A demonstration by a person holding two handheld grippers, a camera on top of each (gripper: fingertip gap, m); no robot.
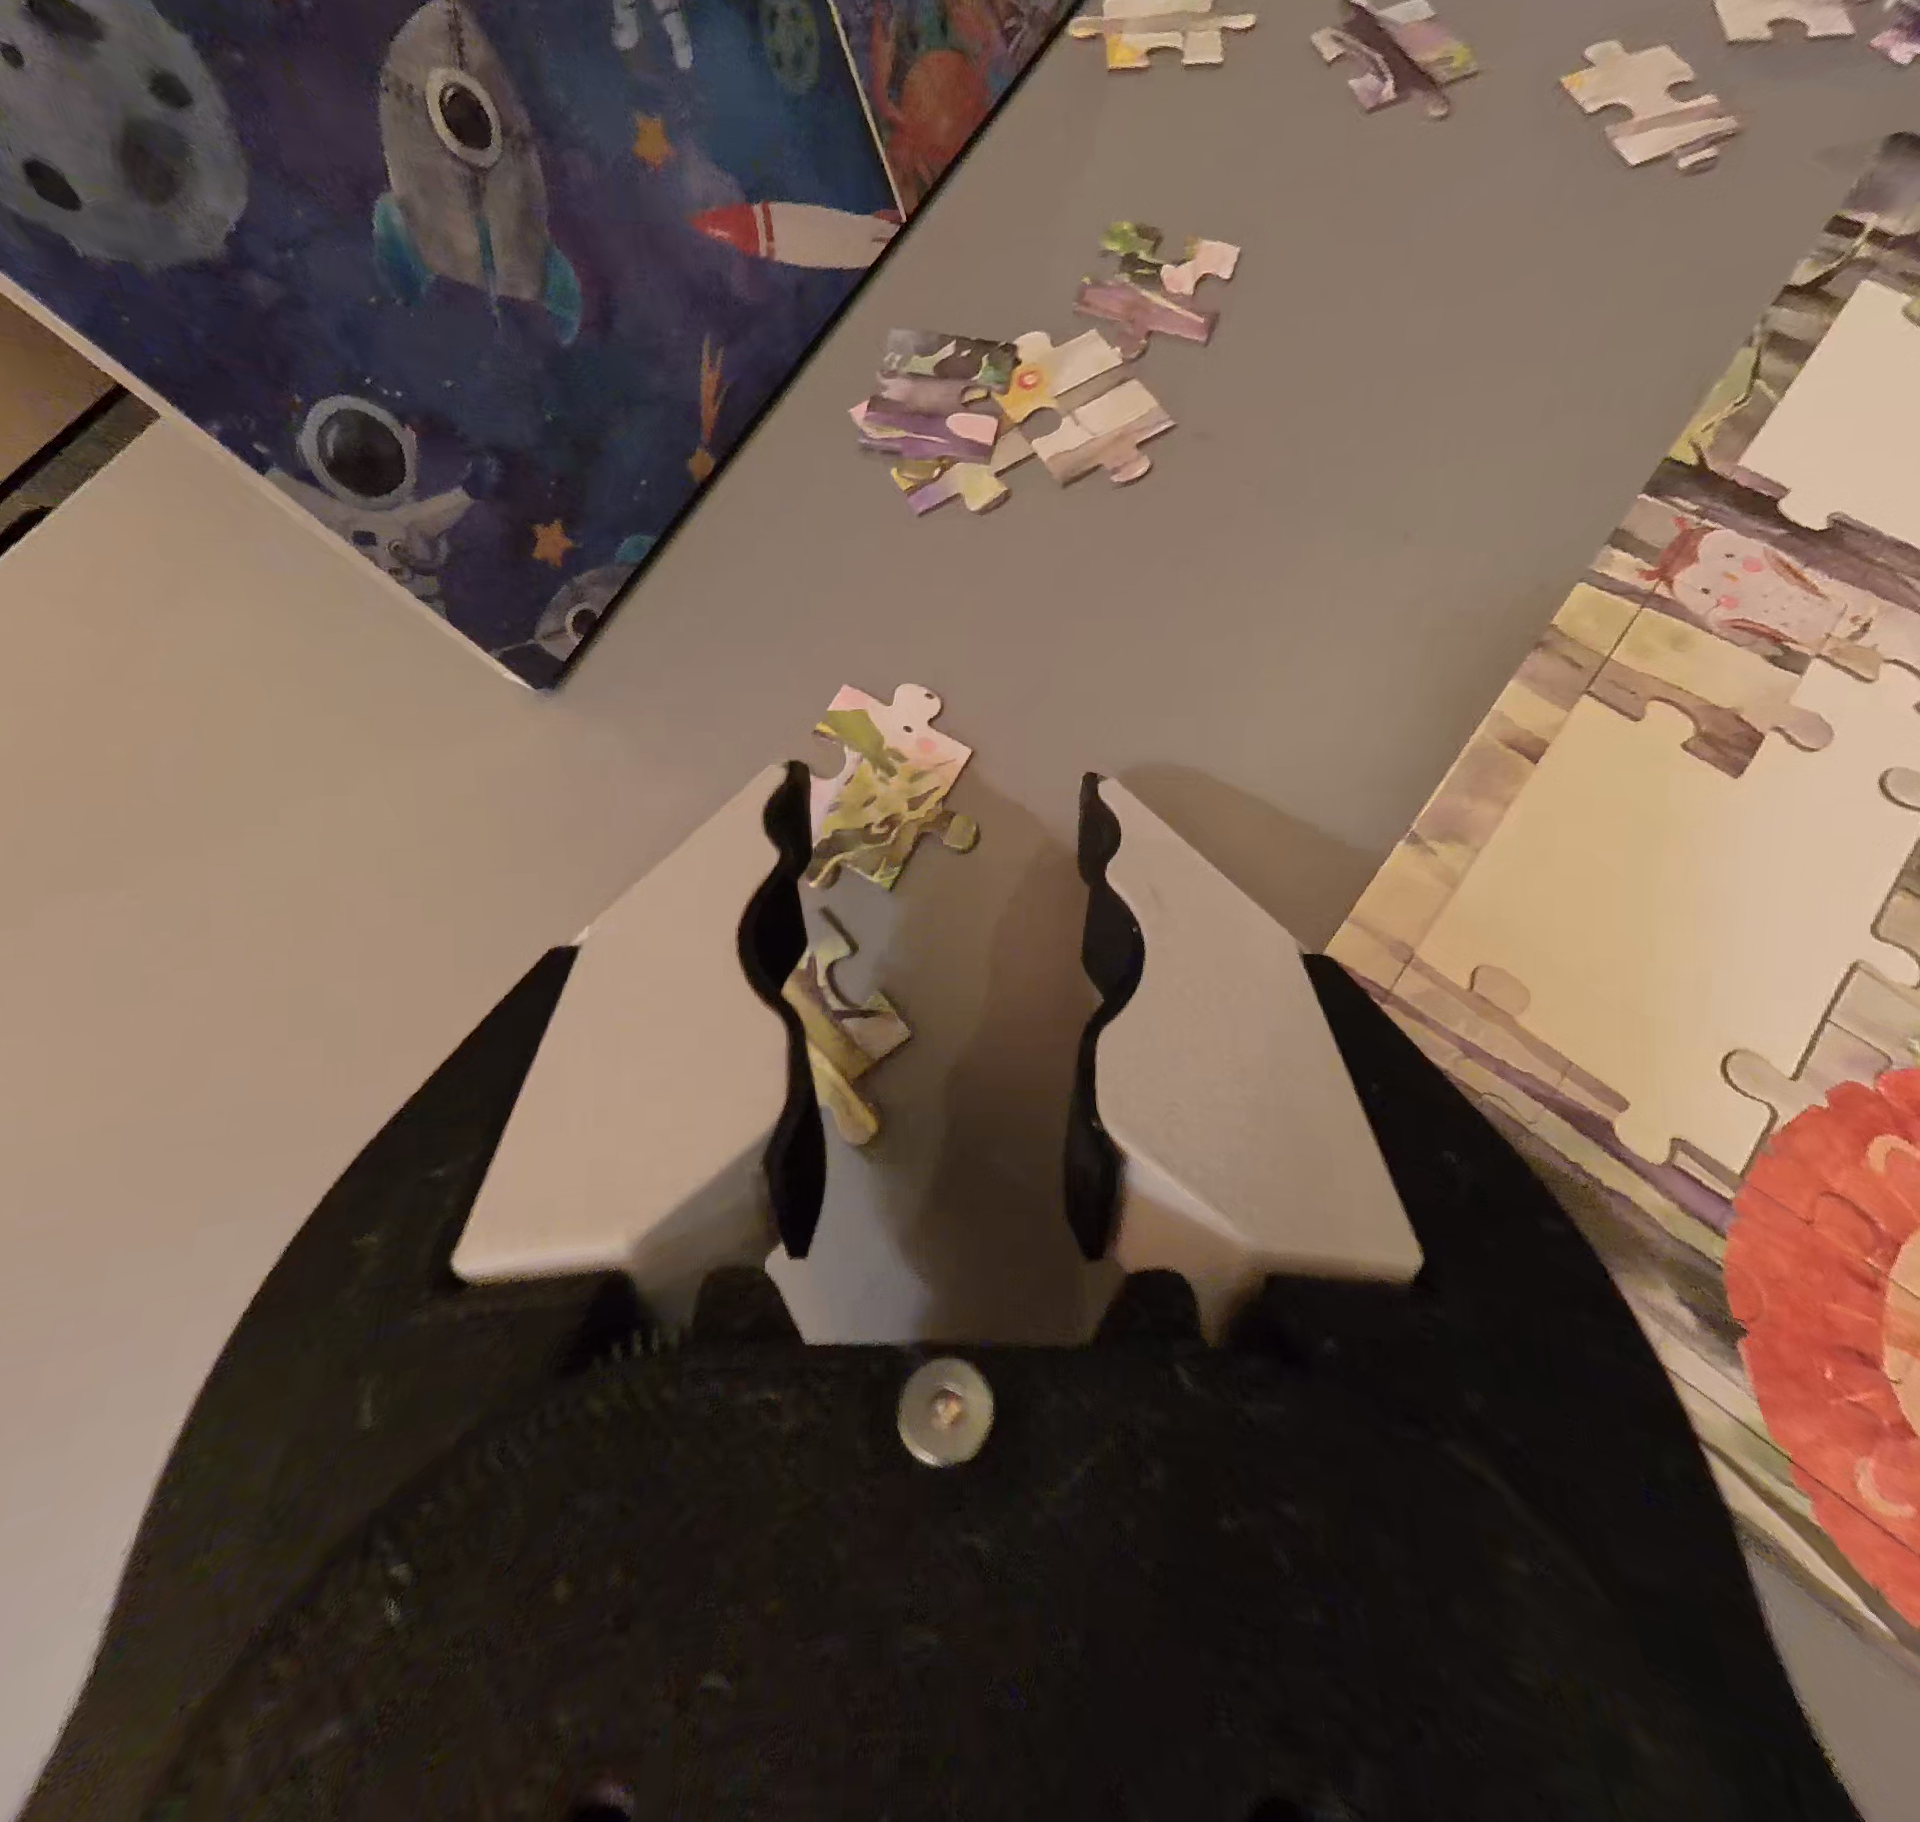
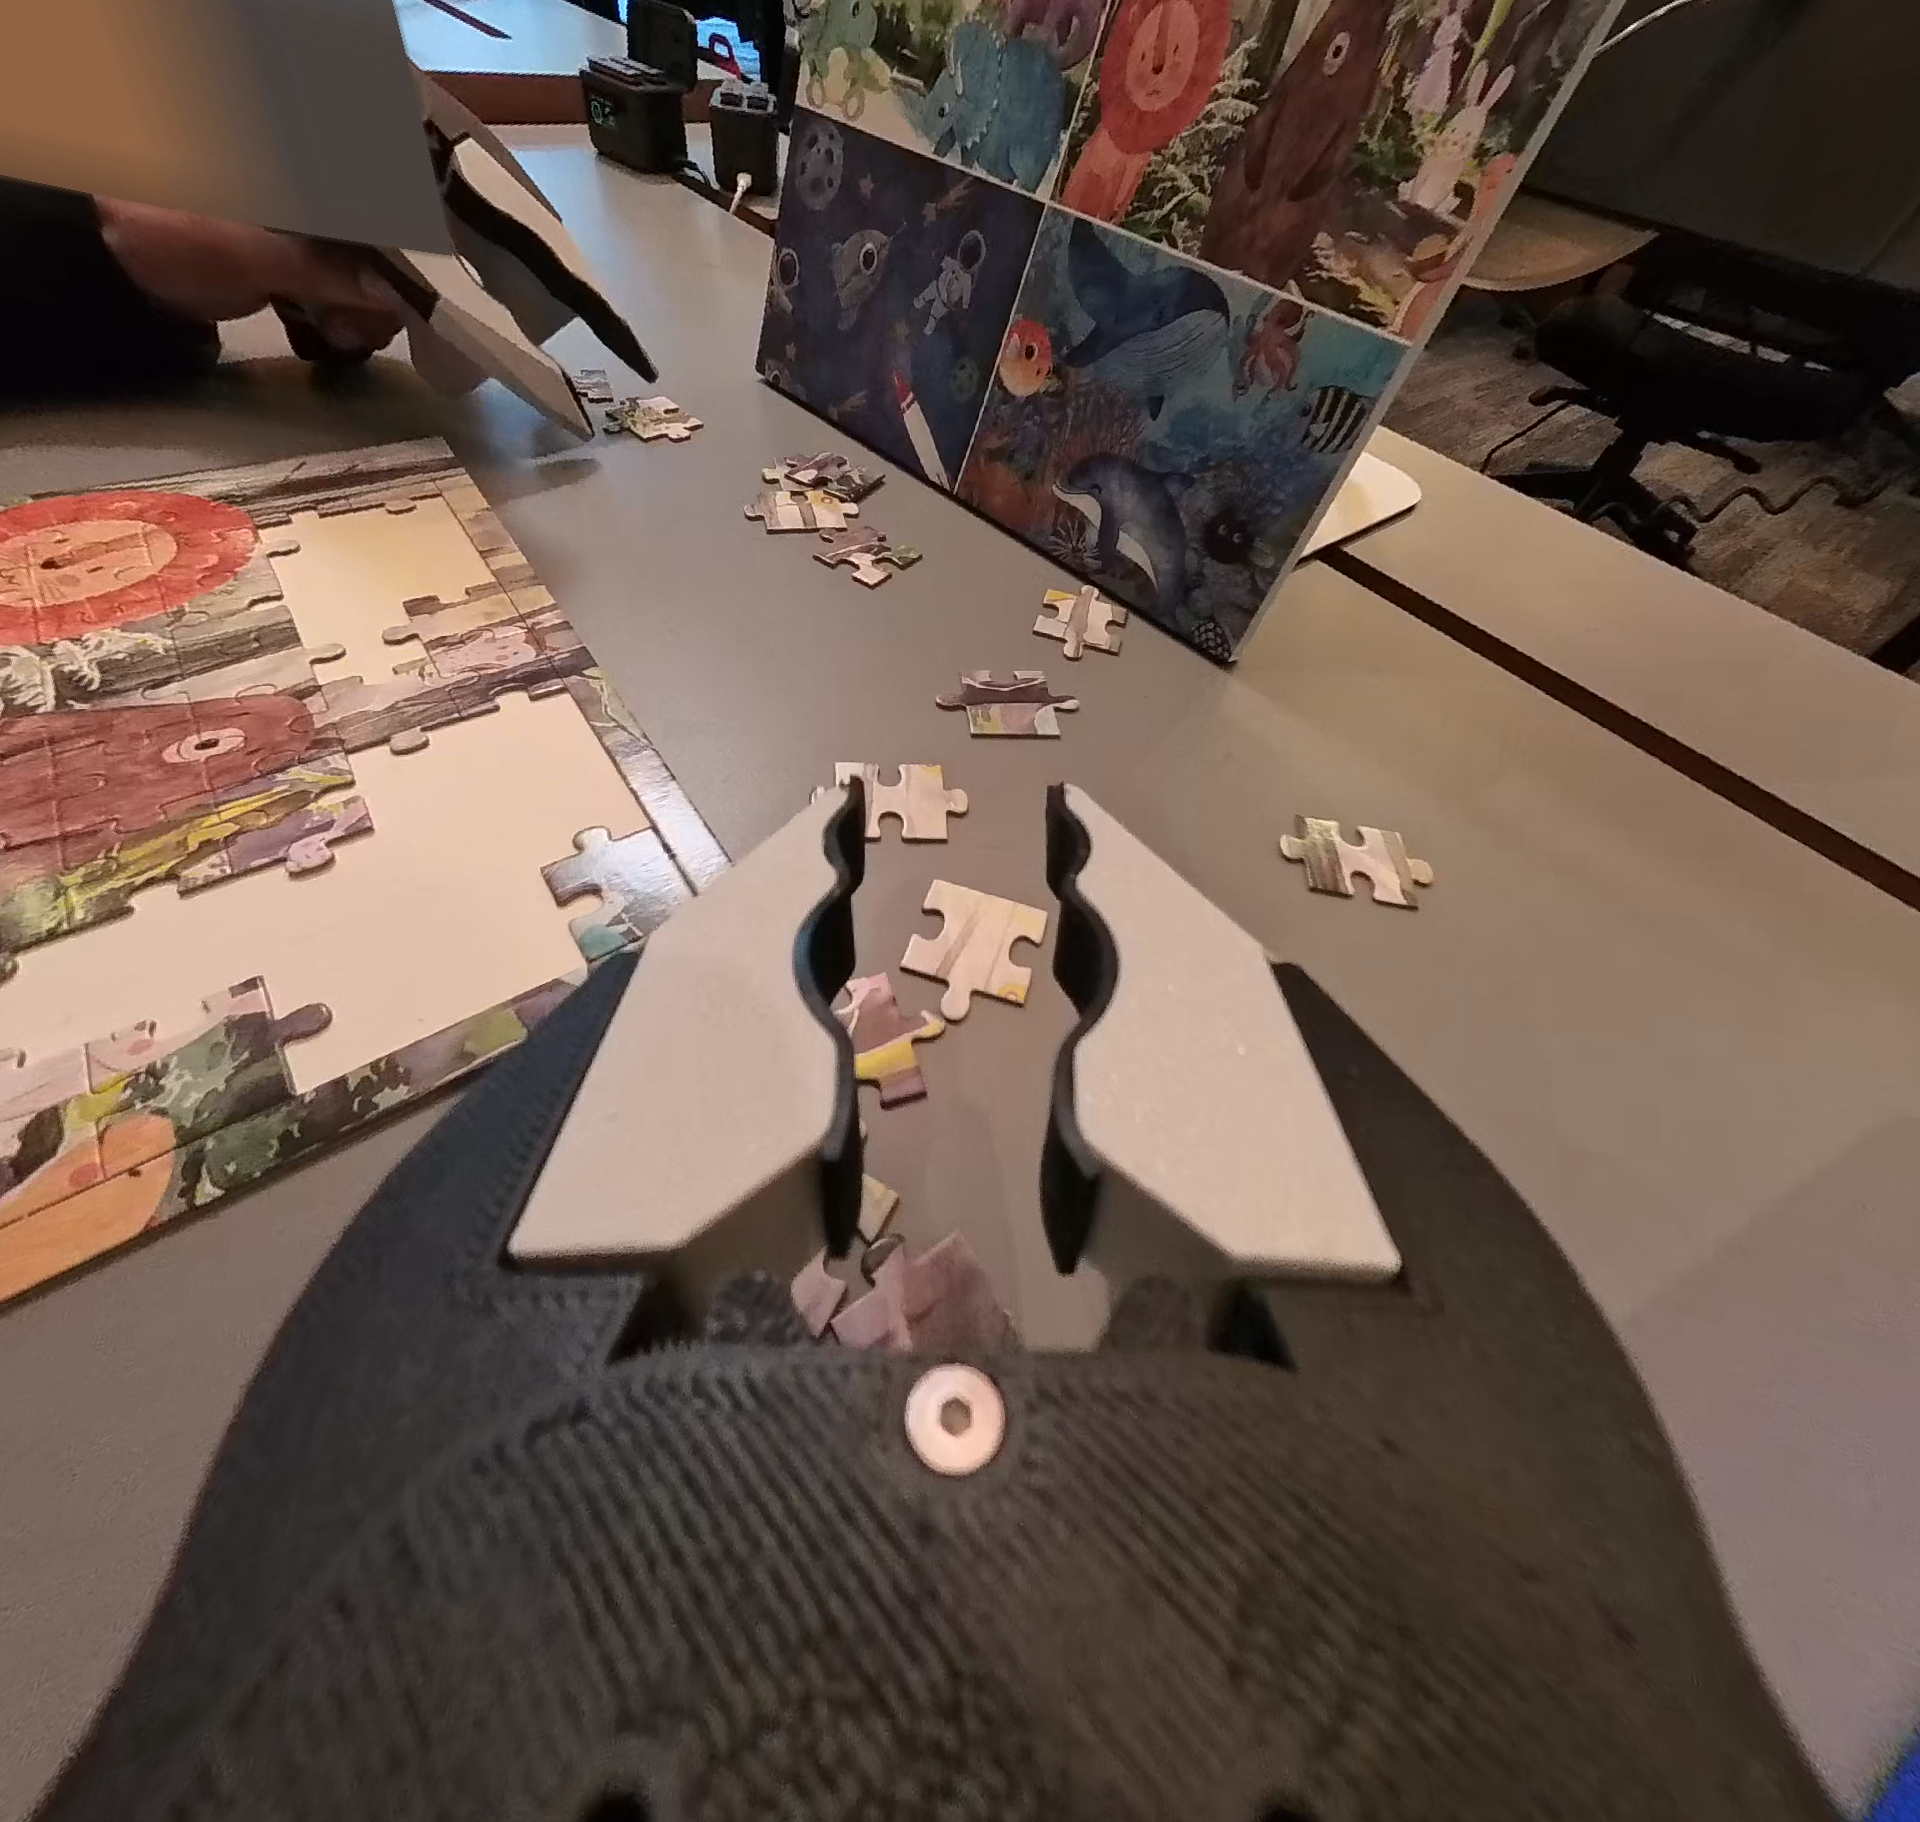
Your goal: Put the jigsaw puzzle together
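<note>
The part-built puzzle board lies on the grey table at the right of the left wrist view; in the right wrist view it lies at the left, with a red lion and brown bear done. My left gripper is open and low over the table, with a green piece at its left fingertip and another piece between the fingers. My right gripper is open above a pale piece and a purple piece. The left gripper also shows far off in the right wrist view.
The picture box stands upright behind the loose pieces; it also shows in the left wrist view. Several loose pieces are scattered on the table. A person's hand holds the left gripper. Chargers and office chairs stand beyond. There is about 30 centimetres between the tips of the two grippers.
</note>
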